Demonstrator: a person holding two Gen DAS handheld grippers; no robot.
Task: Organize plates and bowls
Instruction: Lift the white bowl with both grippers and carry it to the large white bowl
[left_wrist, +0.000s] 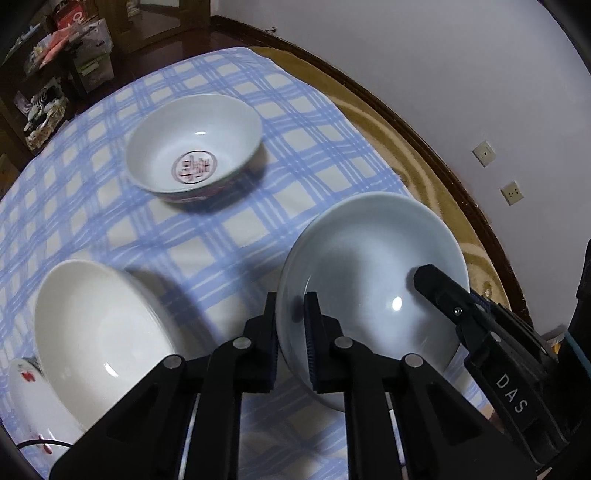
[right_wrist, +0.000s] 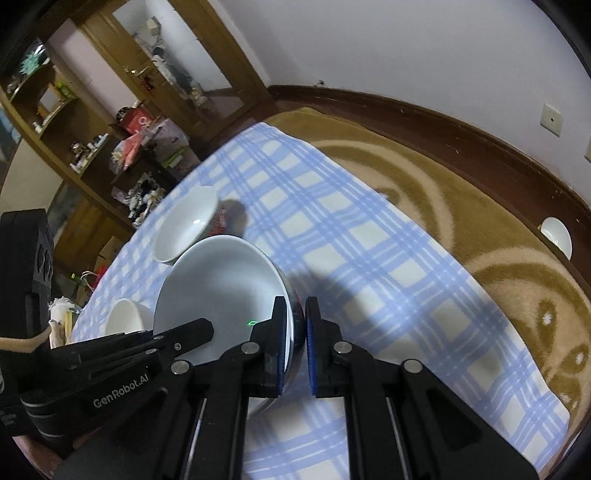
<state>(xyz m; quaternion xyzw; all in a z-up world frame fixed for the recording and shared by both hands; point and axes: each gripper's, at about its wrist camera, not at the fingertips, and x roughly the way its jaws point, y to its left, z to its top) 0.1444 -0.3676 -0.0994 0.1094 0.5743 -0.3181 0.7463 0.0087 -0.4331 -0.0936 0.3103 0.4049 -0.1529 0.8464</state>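
A pale blue bowl (left_wrist: 373, 266) is held tilted above the checked cloth by both grippers. My left gripper (left_wrist: 291, 314) is shut on its left rim. My right gripper (right_wrist: 295, 317) is shut on its right rim; the bowl also shows in the right wrist view (right_wrist: 221, 284). A white bowl with a red emblem (left_wrist: 195, 147) stands farther back on the cloth; it also shows in the right wrist view (right_wrist: 184, 225). A wide white bowl (left_wrist: 99, 332) sits at the near left, seen small in the right wrist view (right_wrist: 123, 317).
The blue checked cloth (left_wrist: 240, 229) lies over a brown patterned blanket (right_wrist: 480, 229). A white dish with red marks (left_wrist: 26, 398) sits at the left edge. A small white dish (right_wrist: 557, 236) lies far right. Cluttered shelves (right_wrist: 92, 147) stand behind.
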